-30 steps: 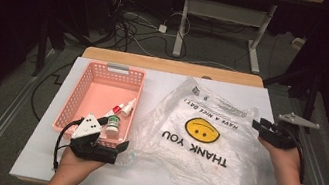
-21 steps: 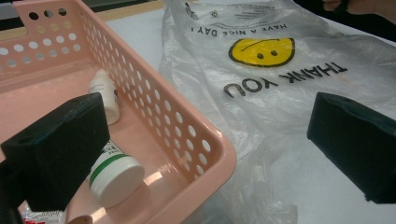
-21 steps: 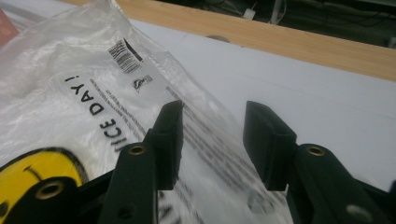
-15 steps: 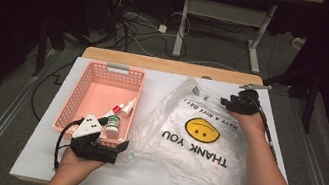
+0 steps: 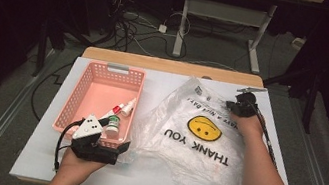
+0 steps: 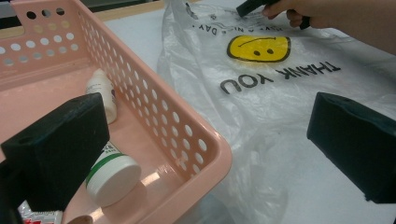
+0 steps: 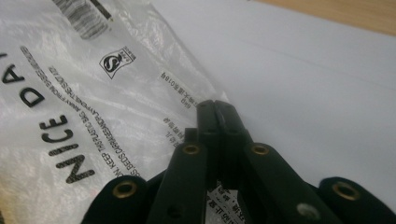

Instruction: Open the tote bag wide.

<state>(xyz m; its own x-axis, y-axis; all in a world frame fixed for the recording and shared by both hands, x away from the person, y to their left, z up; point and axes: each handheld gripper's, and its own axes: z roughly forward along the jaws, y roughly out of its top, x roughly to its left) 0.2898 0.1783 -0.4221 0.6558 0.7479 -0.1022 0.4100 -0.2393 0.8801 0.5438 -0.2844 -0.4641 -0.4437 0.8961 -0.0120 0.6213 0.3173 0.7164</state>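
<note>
A clear plastic bag (image 5: 193, 148) with a yellow smiley and "THANK YOU" lies flat on the white table. My right gripper (image 5: 233, 105) rests at the bag's far edge (image 7: 93, 93). Its jaws (image 7: 217, 109) have just been closing and now stand pressed together on the thin film there. A pink perforated basket (image 5: 105, 70) sits left of the bag. My left gripper (image 5: 114, 141) is open astride the basket's near right corner (image 6: 205, 154), one jaw inside and one outside over the bag (image 6: 261, 107).
In the basket lie a white jar with a green band (image 6: 112, 175), a small white bottle (image 6: 102, 91) and a red-capped tube (image 5: 116, 110). The table's wooden far edge (image 5: 172, 66) lies beyond the bag. Cables run over the floor behind it.
The right hand swung from the bag's right side to its far edge and came down there, and its jaws went shut. The left hand and the basket have not moved.
</note>
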